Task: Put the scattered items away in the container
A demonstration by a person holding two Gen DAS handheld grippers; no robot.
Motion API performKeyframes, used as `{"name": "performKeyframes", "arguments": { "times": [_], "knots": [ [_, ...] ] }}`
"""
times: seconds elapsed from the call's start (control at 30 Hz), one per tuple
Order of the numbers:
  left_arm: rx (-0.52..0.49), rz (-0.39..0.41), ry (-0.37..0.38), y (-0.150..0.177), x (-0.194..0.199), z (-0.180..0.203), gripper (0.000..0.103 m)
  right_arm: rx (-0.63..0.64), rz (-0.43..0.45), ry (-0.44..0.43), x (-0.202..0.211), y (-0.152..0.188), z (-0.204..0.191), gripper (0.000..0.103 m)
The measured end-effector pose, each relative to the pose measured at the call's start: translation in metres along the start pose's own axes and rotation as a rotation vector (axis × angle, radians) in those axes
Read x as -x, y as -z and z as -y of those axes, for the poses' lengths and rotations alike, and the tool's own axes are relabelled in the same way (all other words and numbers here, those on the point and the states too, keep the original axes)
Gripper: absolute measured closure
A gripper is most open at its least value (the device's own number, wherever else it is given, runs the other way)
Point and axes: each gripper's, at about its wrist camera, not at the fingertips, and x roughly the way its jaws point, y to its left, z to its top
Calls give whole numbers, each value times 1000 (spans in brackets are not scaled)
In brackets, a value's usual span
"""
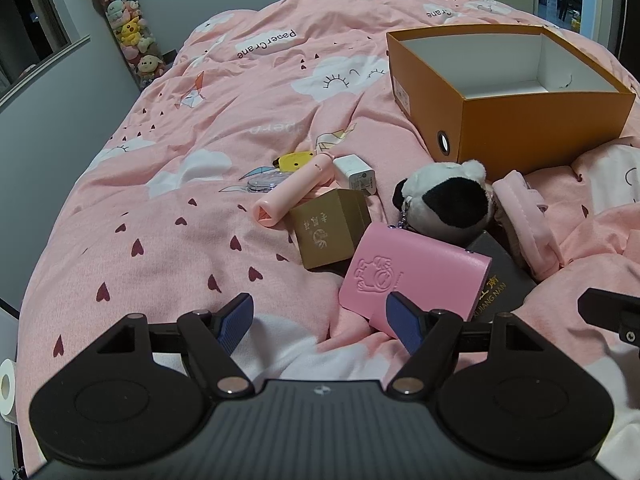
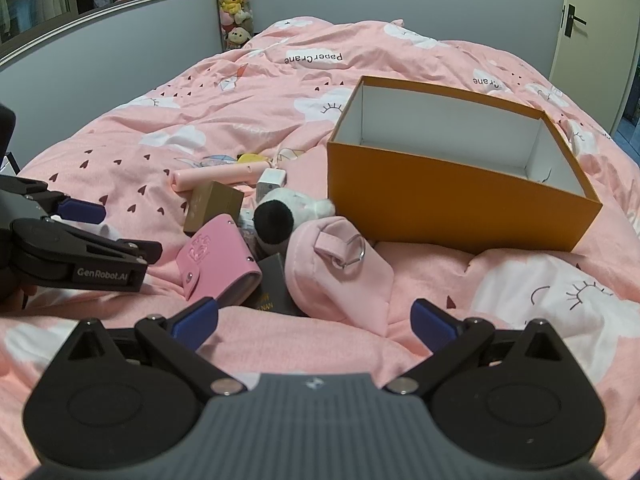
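Note:
An empty orange box (image 1: 536,120) (image 2: 440,200) stands open on the pink bed. Before it lies a heap: a pink card wallet (image 1: 412,276) (image 2: 218,258), a gold box (image 1: 330,226) (image 2: 212,208), a panda plush (image 1: 448,198) (image 2: 280,216), a pink pouch (image 1: 528,224) (image 2: 336,272), a dark booklet (image 1: 500,280) (image 2: 272,284), a pink tube (image 1: 292,190) (image 2: 216,174), a white charger (image 1: 356,172) (image 2: 269,184) and a yellow item (image 1: 294,160). My left gripper (image 1: 320,322) is open, its right finger over the wallet's near edge. My right gripper (image 2: 314,322) is open just short of the pouch.
The left gripper (image 2: 80,252) shows at the left of the right wrist view. A column of plush toys (image 1: 128,32) (image 2: 234,4) stands in the far corner by a window. A door (image 2: 592,40) is at the right. A paper roll (image 1: 8,388) sits beside the bed.

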Motion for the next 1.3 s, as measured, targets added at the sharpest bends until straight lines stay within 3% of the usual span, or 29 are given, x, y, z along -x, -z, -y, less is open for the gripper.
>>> {"name": "performKeyframes", "arguments": {
  "times": [0.77, 0.93, 1.1, 1.2, 1.3],
  "knots": [
    [-20, -25, 24, -1, -4, 3, 16, 8, -40, -24, -4, 1, -1, 2],
    [-49, -66, 108, -11, -9, 6, 32, 25, -104, -68, -12, -9, 3, 13],
    [-75, -112, 223, -30, -15, 9, 49, 7, -154, -98, -23, -21, 12, 31],
    [-69, -137, 293, -43, -23, 8, 58, 10, -159, -103, -31, -30, 17, 33],
    [-96, -142, 342, -57, -33, 13, 59, 19, -186, -128, -45, -39, 19, 35]
  ]
}}
